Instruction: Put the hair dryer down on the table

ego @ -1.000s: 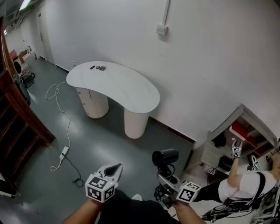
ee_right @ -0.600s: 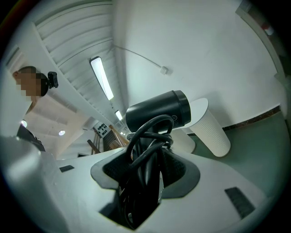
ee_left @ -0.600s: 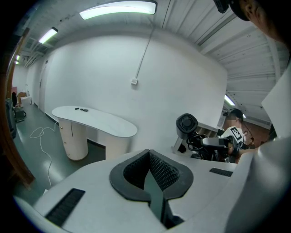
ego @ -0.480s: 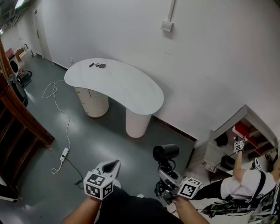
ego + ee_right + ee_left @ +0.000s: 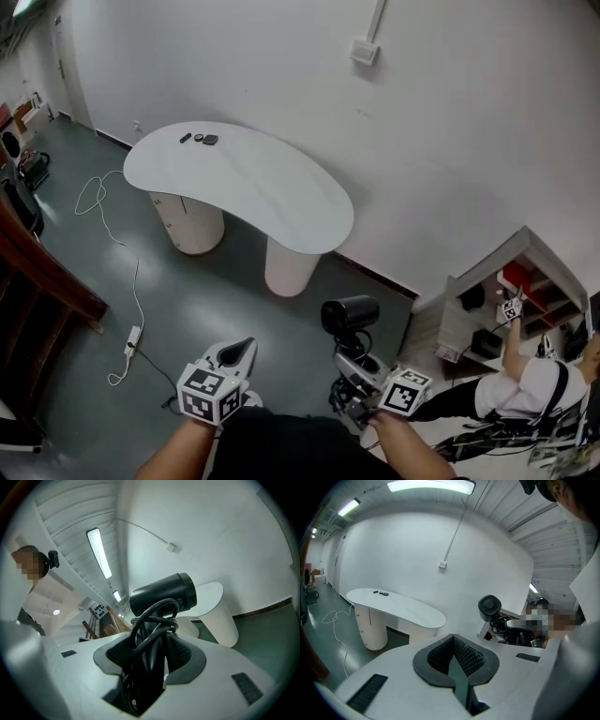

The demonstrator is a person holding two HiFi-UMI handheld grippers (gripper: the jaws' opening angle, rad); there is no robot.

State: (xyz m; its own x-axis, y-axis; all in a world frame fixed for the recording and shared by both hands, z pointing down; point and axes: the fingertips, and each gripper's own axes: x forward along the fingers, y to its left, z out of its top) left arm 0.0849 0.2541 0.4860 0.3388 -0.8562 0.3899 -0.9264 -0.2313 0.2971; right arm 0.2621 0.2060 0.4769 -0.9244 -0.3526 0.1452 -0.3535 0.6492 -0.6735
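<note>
Right tool (image 5: 352, 373) clamped on hair dryer (image 5: 349, 315) and bunched cord (image 5: 151, 620) — carry level to table (image 5: 272, 192), lower gently; left tool (image 5: 236, 353) closed, empty.

The surface (image 5: 281, 202) stands against the wall (image 5: 469, 122), well ahead of the hair dryer (image 5: 349, 314) in the jaws of the right gripper (image 5: 354, 367). Small items (image 5: 199, 139) lie on its far left end. A cable (image 5: 117, 239) trails over the floor (image 5: 197, 300) left of it, and shelves (image 5: 525, 286) stand at the right.
</note>
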